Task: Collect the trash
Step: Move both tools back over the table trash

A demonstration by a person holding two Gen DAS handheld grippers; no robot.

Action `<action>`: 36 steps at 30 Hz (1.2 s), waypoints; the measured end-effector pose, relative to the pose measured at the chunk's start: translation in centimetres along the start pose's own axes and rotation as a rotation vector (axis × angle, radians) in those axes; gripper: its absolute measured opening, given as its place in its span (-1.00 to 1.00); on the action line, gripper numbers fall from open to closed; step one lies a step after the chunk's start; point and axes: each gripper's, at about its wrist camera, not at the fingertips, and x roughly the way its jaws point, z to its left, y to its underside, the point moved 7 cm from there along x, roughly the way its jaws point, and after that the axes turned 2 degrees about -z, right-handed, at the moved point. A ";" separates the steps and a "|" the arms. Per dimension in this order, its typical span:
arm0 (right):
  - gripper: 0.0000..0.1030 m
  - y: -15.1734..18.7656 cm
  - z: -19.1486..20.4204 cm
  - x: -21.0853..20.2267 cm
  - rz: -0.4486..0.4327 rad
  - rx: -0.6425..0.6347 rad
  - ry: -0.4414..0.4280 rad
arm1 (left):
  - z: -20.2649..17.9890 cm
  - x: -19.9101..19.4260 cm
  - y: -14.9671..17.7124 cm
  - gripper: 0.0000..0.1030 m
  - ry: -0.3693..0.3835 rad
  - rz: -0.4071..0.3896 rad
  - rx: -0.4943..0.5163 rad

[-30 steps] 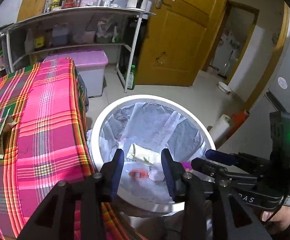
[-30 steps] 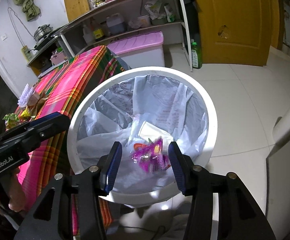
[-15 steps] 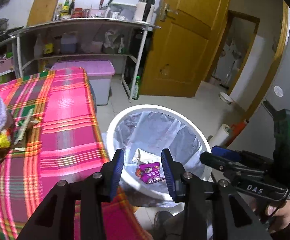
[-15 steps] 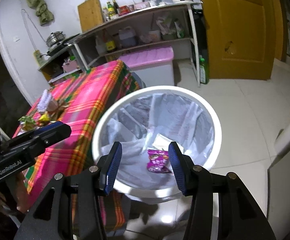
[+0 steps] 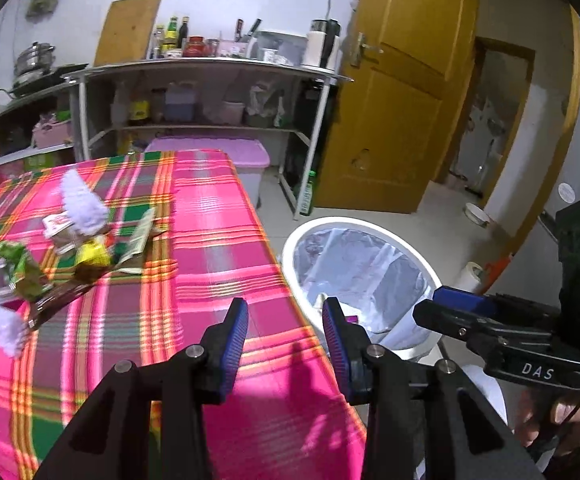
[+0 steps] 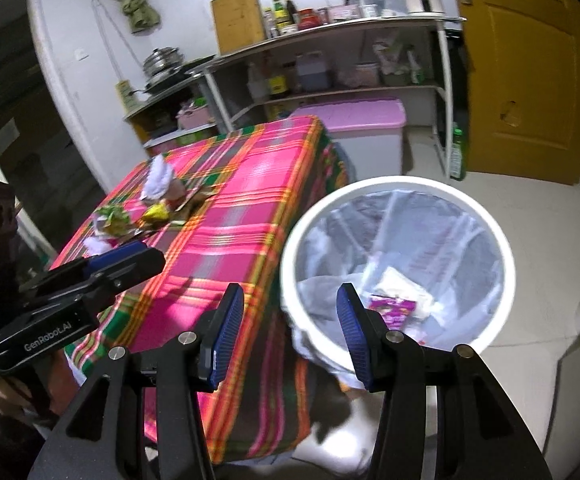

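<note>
A white trash bin (image 5: 294,240) (image 6: 494,236) lined with a clear bag stands on the floor beside the table. A purple wrapper (image 6: 394,307) and white paper (image 6: 402,284) lie inside it. A pile of trash sits on the table's left: white tissue (image 5: 84,204) (image 6: 158,178), a yellow wrapper (image 5: 92,256) (image 6: 156,212), a green wrapper (image 5: 20,264) (image 6: 110,214). My left gripper (image 5: 285,338) is open and empty above the table's near right edge. My right gripper (image 6: 290,328) is open and empty above the gap between table and bin.
The table wears a pink and green plaid cloth (image 5: 210,240) (image 6: 242,208). A metal shelf (image 5: 210,80) with bottles and a pink-lidded bin (image 5: 218,152) stand behind. A wooden door (image 5: 394,112) is at the right. A paper roll (image 5: 468,276) lies on the floor.
Both grippers have pulled back and swung left from over the bin toward the table. The purple wrapper dropped from between the right fingers into the bin. The trash pile has come into view.
</note>
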 end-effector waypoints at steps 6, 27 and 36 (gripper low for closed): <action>-0.04 -0.1 2.2 0.8 0.014 -0.014 -0.045 | 2.2 -1.6 0.7 -0.25 -0.044 -0.016 -0.034; -0.04 -3.1 8.5 5.9 0.067 -0.093 -0.135 | 13.6 -4.8 -0.2 -0.08 -0.245 -0.083 -0.170; -0.04 -4.5 10.4 9.5 0.103 -0.101 -0.157 | 18.7 -4.7 -1.6 -0.02 -0.326 -0.111 -0.214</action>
